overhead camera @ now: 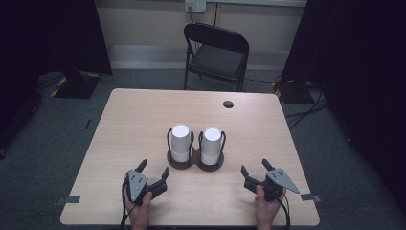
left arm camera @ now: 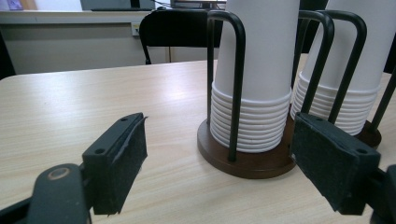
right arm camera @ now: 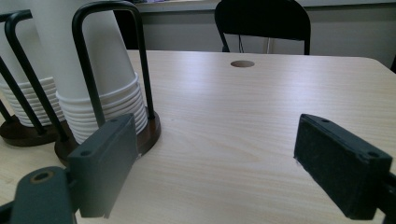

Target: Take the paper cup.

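Note:
Two stacks of upside-down white paper cups stand side by side in a dark double holder (overhead camera: 195, 164) with black wire hoops, at the middle of the table. The left stack (overhead camera: 180, 142) and the right stack (overhead camera: 211, 145) each hold several cups. My left gripper (overhead camera: 154, 171) rests near the table's front edge, left of the holder, open and empty. In the left gripper view the left stack (left arm camera: 256, 70) rises just beyond the open jaws (left arm camera: 219, 161). My right gripper (overhead camera: 255, 168) sits to the holder's right, also open and empty. The right gripper view has the right stack (right arm camera: 93, 74) at its left.
The light wood table (overhead camera: 143, 115) has a round cable hole (overhead camera: 228, 104) at the back right. A black folding chair (overhead camera: 216, 55) stands behind the table. Tape marks (overhead camera: 72, 199) sit at the front corners. Dark curtains flank both sides.

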The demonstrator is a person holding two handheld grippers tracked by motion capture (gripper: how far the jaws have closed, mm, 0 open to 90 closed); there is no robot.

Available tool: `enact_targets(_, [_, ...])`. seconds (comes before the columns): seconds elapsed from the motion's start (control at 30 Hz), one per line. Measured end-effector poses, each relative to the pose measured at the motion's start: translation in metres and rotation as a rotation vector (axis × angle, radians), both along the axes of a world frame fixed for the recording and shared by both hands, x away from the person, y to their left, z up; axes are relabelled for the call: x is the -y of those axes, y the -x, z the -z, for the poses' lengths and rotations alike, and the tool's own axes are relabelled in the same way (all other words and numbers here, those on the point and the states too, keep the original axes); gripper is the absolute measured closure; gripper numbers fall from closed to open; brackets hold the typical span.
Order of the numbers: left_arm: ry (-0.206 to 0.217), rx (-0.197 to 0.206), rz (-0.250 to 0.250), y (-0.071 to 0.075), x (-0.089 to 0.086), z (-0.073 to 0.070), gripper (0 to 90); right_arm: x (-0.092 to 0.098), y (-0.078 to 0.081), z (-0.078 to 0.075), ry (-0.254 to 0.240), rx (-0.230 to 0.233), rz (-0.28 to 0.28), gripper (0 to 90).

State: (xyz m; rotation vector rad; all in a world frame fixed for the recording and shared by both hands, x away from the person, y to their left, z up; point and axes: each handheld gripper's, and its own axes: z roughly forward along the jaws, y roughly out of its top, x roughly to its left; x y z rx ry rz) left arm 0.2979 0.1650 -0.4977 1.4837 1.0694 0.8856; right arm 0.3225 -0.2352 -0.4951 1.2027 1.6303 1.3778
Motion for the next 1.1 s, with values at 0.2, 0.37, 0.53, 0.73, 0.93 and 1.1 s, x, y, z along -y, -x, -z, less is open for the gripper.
enact_targets(0.2, [-0.005,-0.006,0.009,-0.001,0.0,0.0,17.1,-0.002,-0.003,-0.001,0.007,-0.034,-0.012,14.2])
enact_targets(0.37, [-0.005,-0.013,0.011,-0.002,0.0,0.0,16.9,-0.008,-0.004,-0.001,0.03,-0.054,-0.037,16.1])
enact_targets(0.53, [-0.011,-0.012,0.013,-0.002,0.0,0.0,16.8,-0.015,0.0,-0.006,-0.011,-0.046,-0.072,16.8])
enact_targets(0.73, [-0.008,-0.011,0.022,-0.002,0.0,0.0,16.8,-0.031,-0.001,-0.02,-0.022,-0.031,-0.139,27.8])
enact_targets(0.93, [-0.009,-0.013,0.021,-0.002,0.0,0.0,16.8,-0.038,-0.001,-0.03,-0.046,-0.013,-0.183,28.7])
enact_targets(1.1, [-0.005,-0.009,0.02,-0.001,0.0,0.0,16.8,-0.04,-0.003,-0.037,-0.059,0.001,-0.199,29.0])
